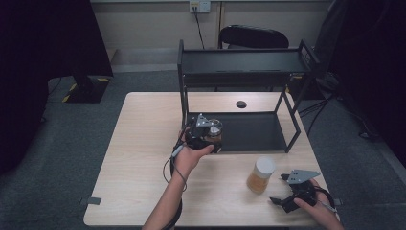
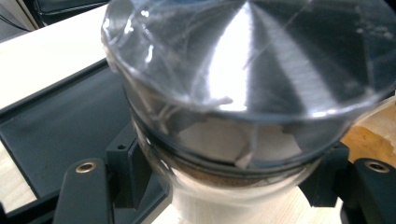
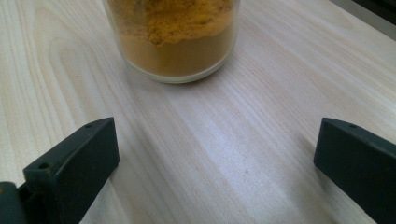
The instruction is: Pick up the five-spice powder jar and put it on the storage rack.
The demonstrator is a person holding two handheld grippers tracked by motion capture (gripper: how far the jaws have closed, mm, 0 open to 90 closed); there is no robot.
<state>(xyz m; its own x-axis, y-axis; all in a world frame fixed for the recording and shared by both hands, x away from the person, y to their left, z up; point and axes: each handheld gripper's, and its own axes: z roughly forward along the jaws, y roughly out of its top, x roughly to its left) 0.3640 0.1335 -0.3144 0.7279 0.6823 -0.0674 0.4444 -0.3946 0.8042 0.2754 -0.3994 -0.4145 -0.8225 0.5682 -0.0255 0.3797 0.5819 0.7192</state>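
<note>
Left tongs (image 1: 210, 136): clenched on a jar (image 2: 243, 93), pads pressed against the glass below the lid, one on each side
Jar: clear glass with a brushed metal lid (image 2: 261, 51) wrapped in clear film; brown contents at the bottom, seen in the left gripper view
Jar place: in the high view held at the front left corner of the rack (image 1: 239, 96), above the edge of its lower shelf (image 1: 253, 132); whether off the shelf or resting on it, cannot tell
Left hand (image 1: 189, 158): wrapped round the tongs from below, forearm in from the bottom edge
Right tongs (image 1: 285, 189): released, jaws wide apart, nothing between them, bare wood in the gap
Right hand (image 1: 318, 206): low at the front right corner of the worktop (image 1: 143, 158)
Second jar (image 1: 261, 175): upright on the worktop, white lid, orange-yellow powder inside; near the right tongs, just ahead of the jaws, apart from them
Second jar close up (image 3: 175, 37): glass base flat on the wood, powder heaped unevenly
Rack: black metal, two tiers, at the far middle of the worktop; top shelf bare
Worktop: pale wood, a dark round hole (image 1: 241, 104) near the far edge behind the rack
Cables: one trailing from each set of tongs toward the front edge
</note>
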